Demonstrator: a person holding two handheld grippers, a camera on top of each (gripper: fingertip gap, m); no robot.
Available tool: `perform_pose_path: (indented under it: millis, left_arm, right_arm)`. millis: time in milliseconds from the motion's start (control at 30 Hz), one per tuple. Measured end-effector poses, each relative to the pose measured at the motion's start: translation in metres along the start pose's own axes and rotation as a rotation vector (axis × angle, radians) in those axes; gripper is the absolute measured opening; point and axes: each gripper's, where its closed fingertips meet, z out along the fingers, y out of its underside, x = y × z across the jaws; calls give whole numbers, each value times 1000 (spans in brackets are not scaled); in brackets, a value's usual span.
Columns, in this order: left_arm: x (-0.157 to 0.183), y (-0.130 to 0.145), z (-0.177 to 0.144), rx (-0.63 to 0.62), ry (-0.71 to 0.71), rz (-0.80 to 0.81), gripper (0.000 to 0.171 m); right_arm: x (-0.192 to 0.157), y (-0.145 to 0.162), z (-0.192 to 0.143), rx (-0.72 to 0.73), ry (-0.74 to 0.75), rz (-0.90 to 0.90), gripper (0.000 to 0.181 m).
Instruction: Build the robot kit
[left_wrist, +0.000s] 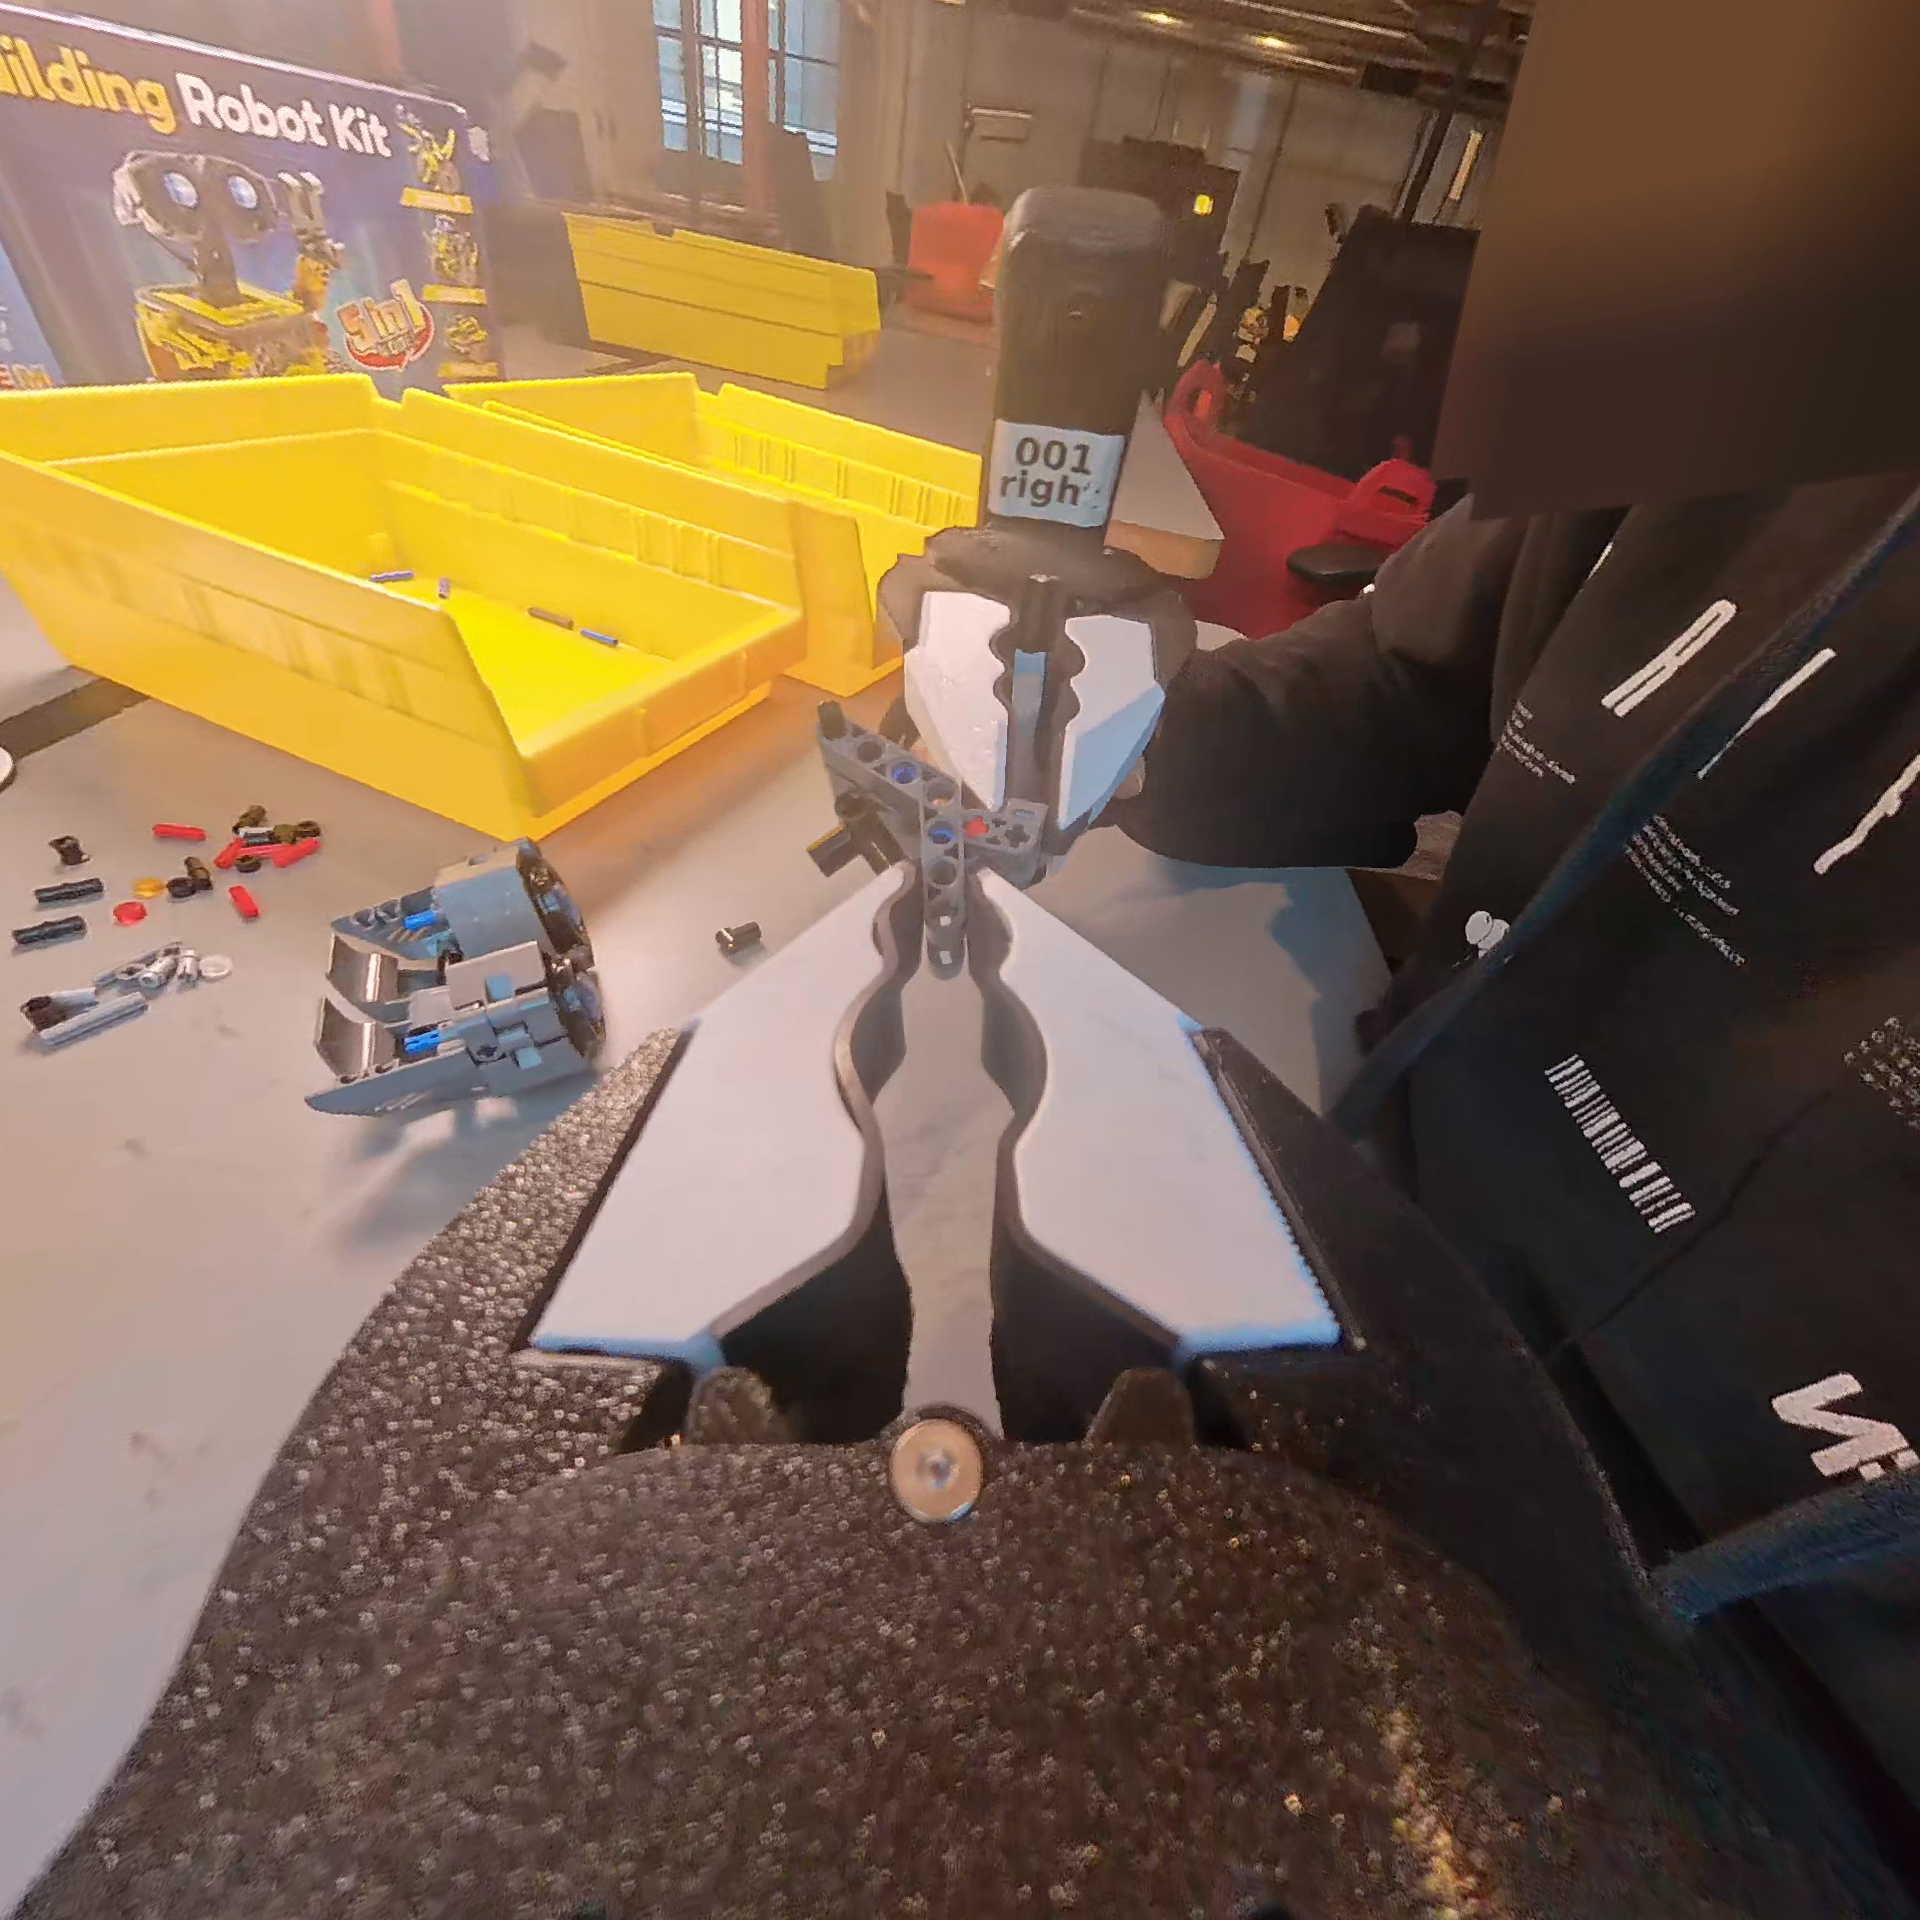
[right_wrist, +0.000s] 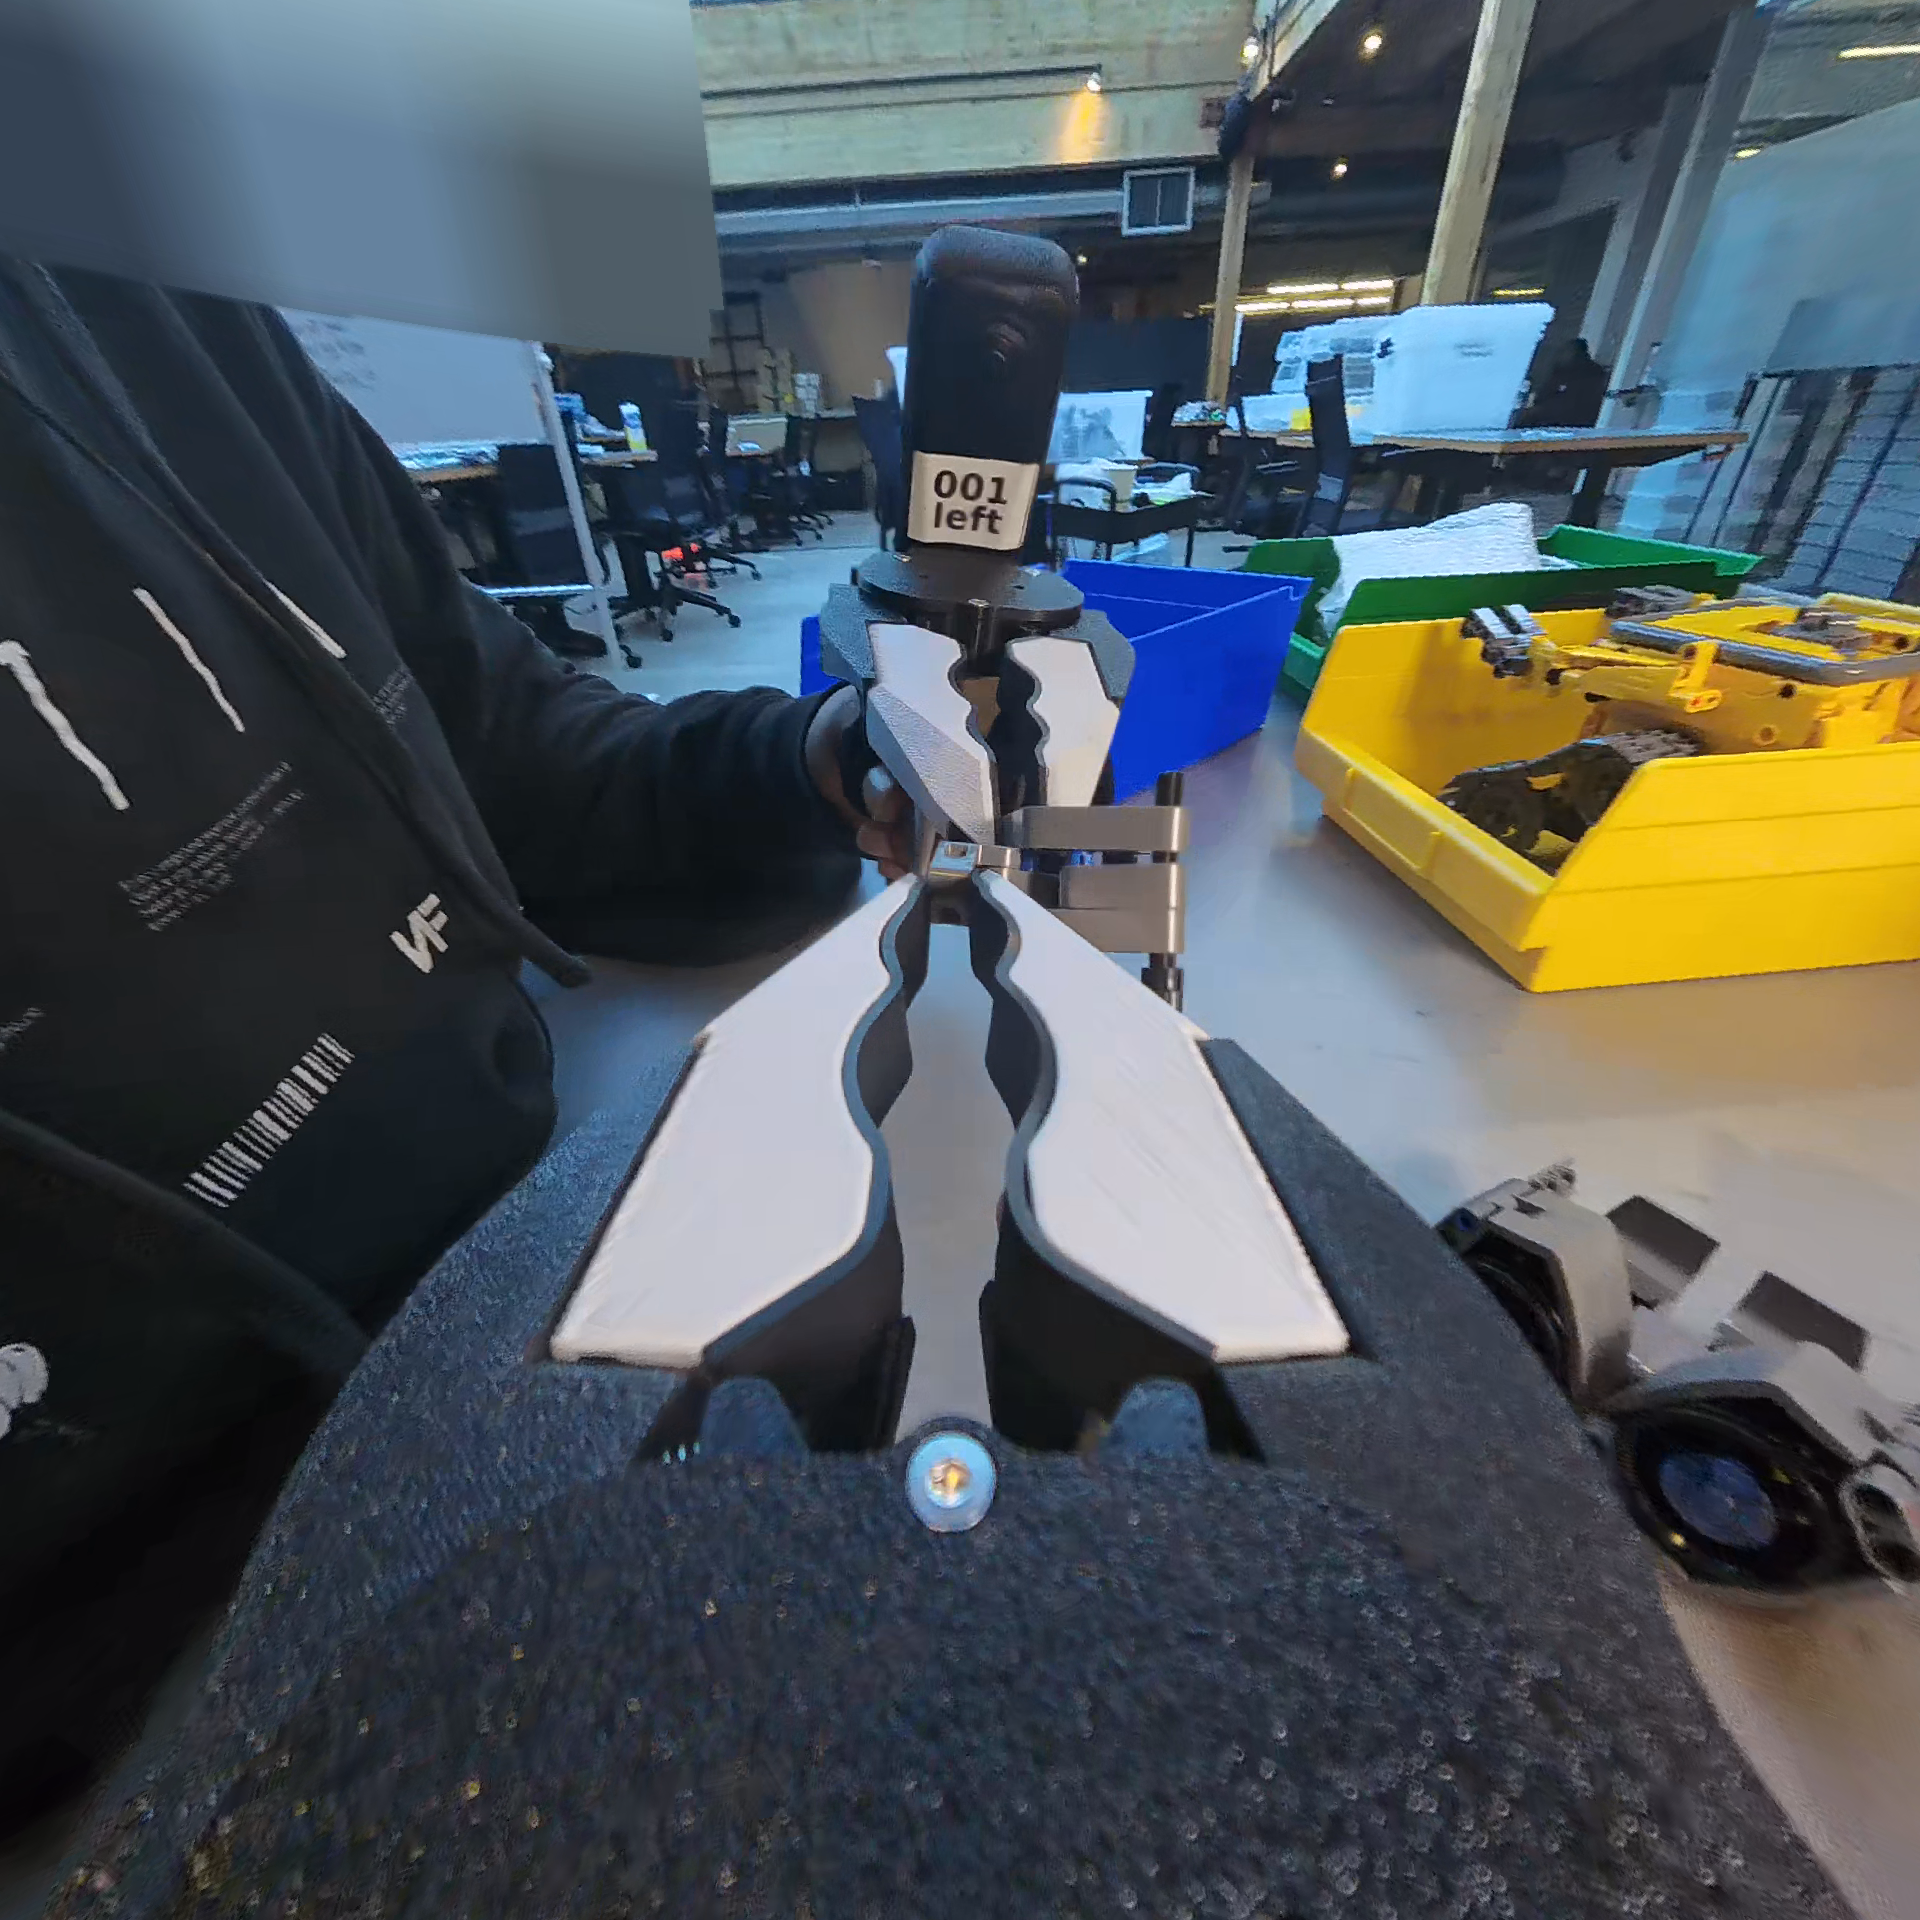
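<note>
Behind your grey beam assembly (left_wrist: 940, 831) stand the yellow bins (left_wrist: 416, 623); left of it, on the counter (left_wrist: 208, 1195), lie the grey sub-build (left_wrist: 468, 966) and loose pins (left_wrist: 177, 862). Your left claw (left_wrist: 943, 940) and right claw (right_wrist: 951, 873) both clench that assembly in mid-air, unfinished.

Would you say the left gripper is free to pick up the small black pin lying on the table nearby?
Probably not yet: the left gripper is shut on the grey beam assembly, though the black pin lies unobstructed.
</note>
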Motion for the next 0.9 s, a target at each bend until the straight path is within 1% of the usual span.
perform_pose_path:
  millis: [133, 300, 433, 500, 600, 633, 733, 900]
  left_arm:
    - [5, 2, -2, -19, 28, 34, 7]
    - [7, 1, -2, 0, 54, 3, 7]
    - [1, -1, -2, 24, 19, -11, 7]
    - [-4, 1, -2, 14, -33, 34, 7]
    - [-11, 4, -2, -15, -106, 103, 7]
    - [-13, 4, -2, -17, -121, 114, 7]
    - [-17, 5, -3, -30, -162, 144, 7]
    - [-20, 3, -4, -25, -187, 143, 7]
  right_arm:
    - [-6, 1, 0, 14, -63, 59, 5]
    - [-8, -1, 1, 31, -90, 96, 5]
    - [-2, -2, 1, 30, -36, 87, 6]
    - [4, 0, 1, 16, 9, 65, 6]
    - [12, -1, -3, 9, 72, 22, 19]
    - [15, -1, -5, 4, 94, 0, 20]
    - [25, -6, -11, 12, 175, -80, 31]
    - [35, 11, -6, -97, 271, -208, 62]
